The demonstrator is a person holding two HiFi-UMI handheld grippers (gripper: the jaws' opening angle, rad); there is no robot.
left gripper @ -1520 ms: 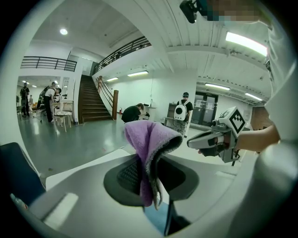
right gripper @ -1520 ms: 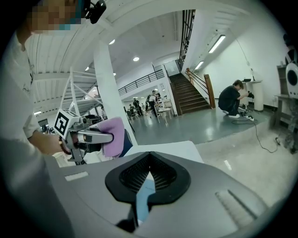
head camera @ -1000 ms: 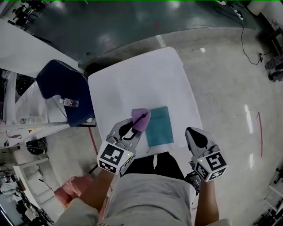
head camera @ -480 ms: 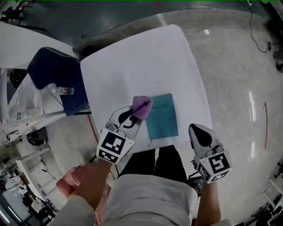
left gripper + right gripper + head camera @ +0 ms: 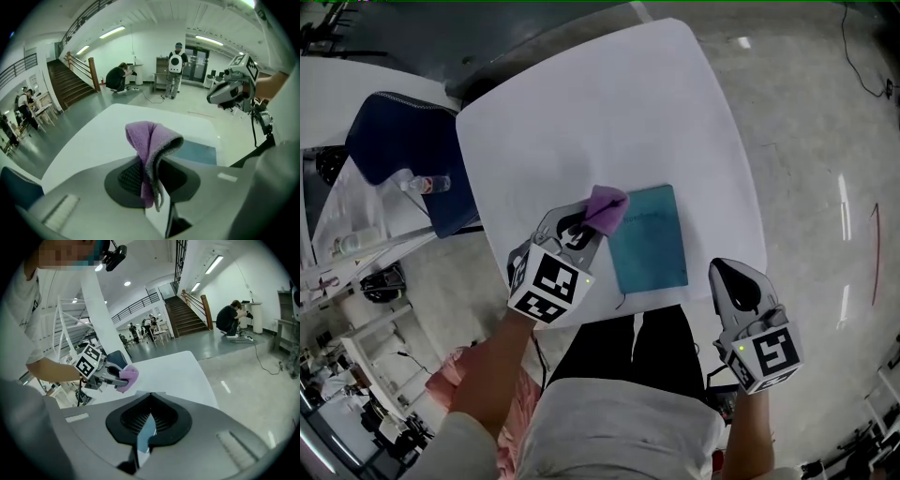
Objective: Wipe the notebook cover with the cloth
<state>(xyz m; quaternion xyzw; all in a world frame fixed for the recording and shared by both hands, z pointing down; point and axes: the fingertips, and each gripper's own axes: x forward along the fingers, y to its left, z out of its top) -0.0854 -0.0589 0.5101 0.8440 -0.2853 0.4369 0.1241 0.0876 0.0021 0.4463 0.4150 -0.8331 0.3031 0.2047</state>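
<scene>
found the left gripper (image 5: 589,223) clamped tight on the purple cloth (image 5: 607,206), a folded wad standing out past the tips. checked against the views of the last second: carried the cloth forward over the white table (image 5: 609,112) and set it over the far left corner of the teal notebook (image 5: 652,244), overlapping that corner a little more than before (cannot confirm actual contact with the cover from above). appears also pitched more steeply, with the marker cube (image 5: 549,288) drawn up close behind the cloth.

located the notebook lying flat and closed, cover up, near the table's near edge, just right of the left gripper.

found the right gripper (image 5: 729,277) closed on nothing, only a thin slit left between the jaws. held off the table past the notebook's near right corner, much as before, and not pinning the book.

judged as approach complete and wiping about to begin at that corner; no stroke across the cover evident yet. flagged as a risk: notebook unpinned, liable to slide under a sideways drag of the cloth.
</scene>
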